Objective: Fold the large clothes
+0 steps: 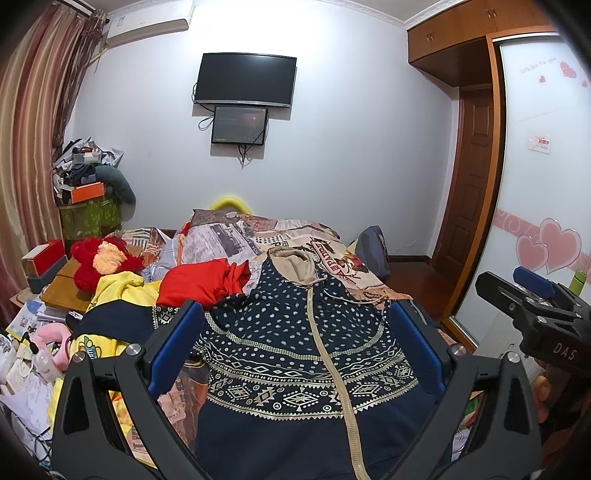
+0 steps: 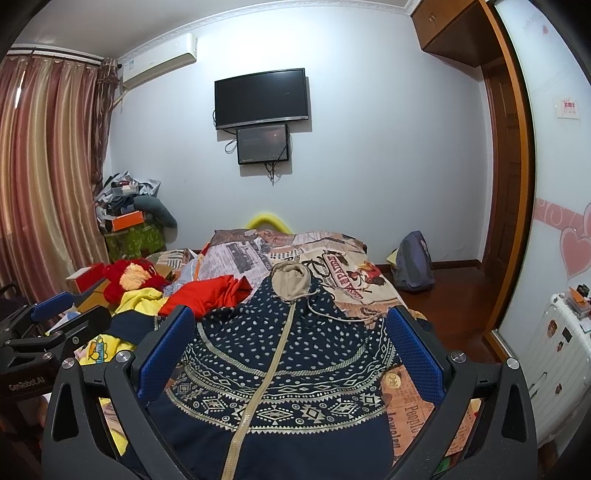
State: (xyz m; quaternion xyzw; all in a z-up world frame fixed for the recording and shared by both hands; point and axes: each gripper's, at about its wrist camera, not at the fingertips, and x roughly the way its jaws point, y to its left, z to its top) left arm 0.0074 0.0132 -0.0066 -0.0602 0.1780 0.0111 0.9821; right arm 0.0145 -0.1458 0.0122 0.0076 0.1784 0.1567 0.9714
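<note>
A: Left wrist view, item one: your left gripper (image 1: 295,343). State?

B: Jaws spread wide, blue pads on either side, nothing between them. It hangs above the near half of the navy patterned hoodie (image 1: 295,354).

A: Item two, the hoodie itself. Where do you have it?

B: Spread front-up on the bed (image 1: 369,273), beige zipper (image 1: 325,354) running from the near edge toward the far end, beige-lined hood (image 1: 295,266) at the far end, a drawstring (image 1: 351,299) trailing off to the right onto the printed bedcover.

A: Item three, your right gripper.

B: In the left wrist view it shows at the right edge (image 1: 517,286), a blue pad on top, side-on. In its own view (image 2: 291,343) the jaws stand spread as well, empty, above the same hoodie (image 2: 280,369). Your left gripper appears there at the far left (image 2: 74,314), well apart from it.

A: Neighbouring cloth?

B: Red garment (image 1: 207,284) just left of the hoodie's far half, touching its edge. Yellow garment (image 1: 122,291) further left, with a red plush toy (image 1: 103,262) beyond it.

A: Fixtures?

B: Television (image 1: 245,79) on the far wall, smaller screen (image 1: 239,124) below it, air conditioner (image 1: 147,26) upper left, curtains (image 1: 33,129) left, wardrobe (image 1: 535,147) right, backpack (image 1: 375,254) on the floor beside the bed's far right corner.
</note>
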